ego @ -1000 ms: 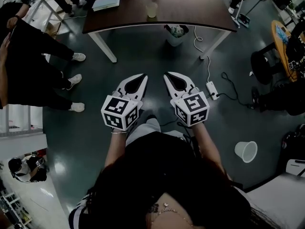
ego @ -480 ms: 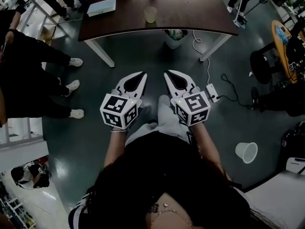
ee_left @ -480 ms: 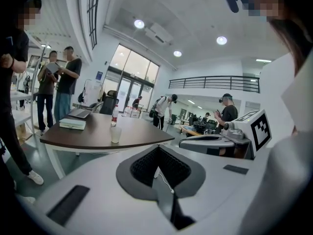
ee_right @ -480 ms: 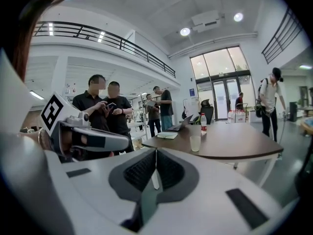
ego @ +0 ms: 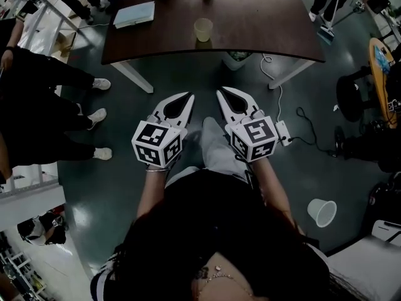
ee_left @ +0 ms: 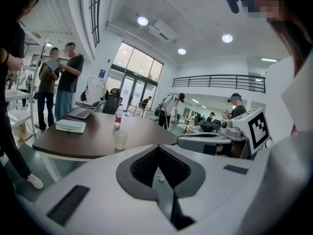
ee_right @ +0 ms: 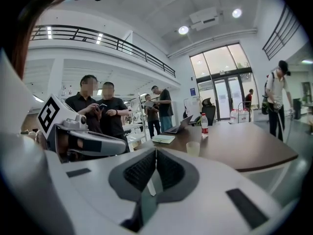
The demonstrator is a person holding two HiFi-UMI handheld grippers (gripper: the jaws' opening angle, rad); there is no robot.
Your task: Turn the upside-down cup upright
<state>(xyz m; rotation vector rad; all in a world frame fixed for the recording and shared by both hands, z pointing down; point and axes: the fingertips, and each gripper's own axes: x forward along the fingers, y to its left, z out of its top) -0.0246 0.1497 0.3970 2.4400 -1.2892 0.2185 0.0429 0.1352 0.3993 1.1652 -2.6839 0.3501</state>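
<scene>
We have stepped closer: the cup [ego: 203, 29] now lies nearer us, standing near the front edge of the dark table [ego: 263, 24]. Our 2 claws, left gripper [ego: 188, 98] and right gripper [ego: 221, 93], are clenched on nothing, well apart from it.

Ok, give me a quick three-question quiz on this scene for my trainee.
1. True or false: the left gripper and right gripper both have their fingers shut with nothing between them.
2. What is on the floor? A) a pale cup B) a plate C) a kettle
3. Is either gripper touching the cup on the table?
Key: 1 true; 2 A; 3 no.
</scene>
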